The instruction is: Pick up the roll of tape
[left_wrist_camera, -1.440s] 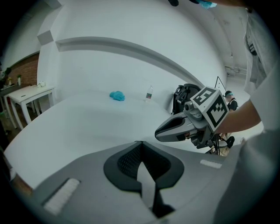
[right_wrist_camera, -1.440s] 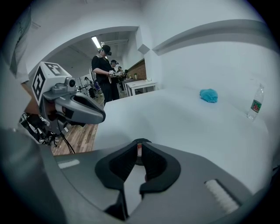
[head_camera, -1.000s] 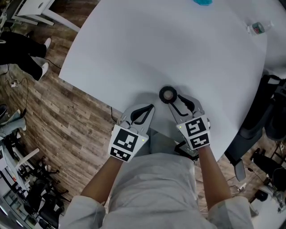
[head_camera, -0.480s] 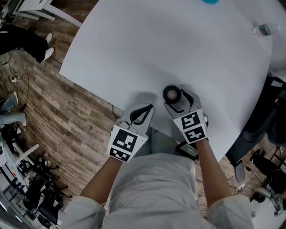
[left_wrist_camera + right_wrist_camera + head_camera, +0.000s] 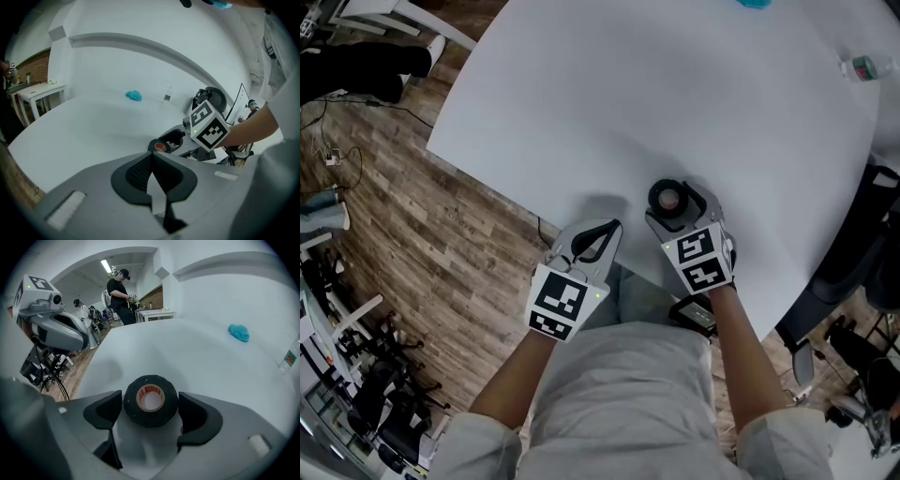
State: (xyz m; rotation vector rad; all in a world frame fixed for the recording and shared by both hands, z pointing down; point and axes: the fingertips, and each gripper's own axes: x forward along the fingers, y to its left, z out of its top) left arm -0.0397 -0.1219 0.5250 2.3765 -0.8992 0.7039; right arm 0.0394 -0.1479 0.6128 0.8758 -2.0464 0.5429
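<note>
Black, the roll of tape [image 5: 150, 401] lies flat on the white desk [image 5: 675, 94], half hidden in the head view between my right gripper's [image 5: 150, 409] opening jaws, which stood narrower behind it a second ago; my left gripper's [image 5: 151, 156] jaws are pressed together.

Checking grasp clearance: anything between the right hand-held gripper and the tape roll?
Nothing visible. The tape roll lies flat on the table, between the opening jaws of the right hand-held gripper, neither pad pressing it.
</note>
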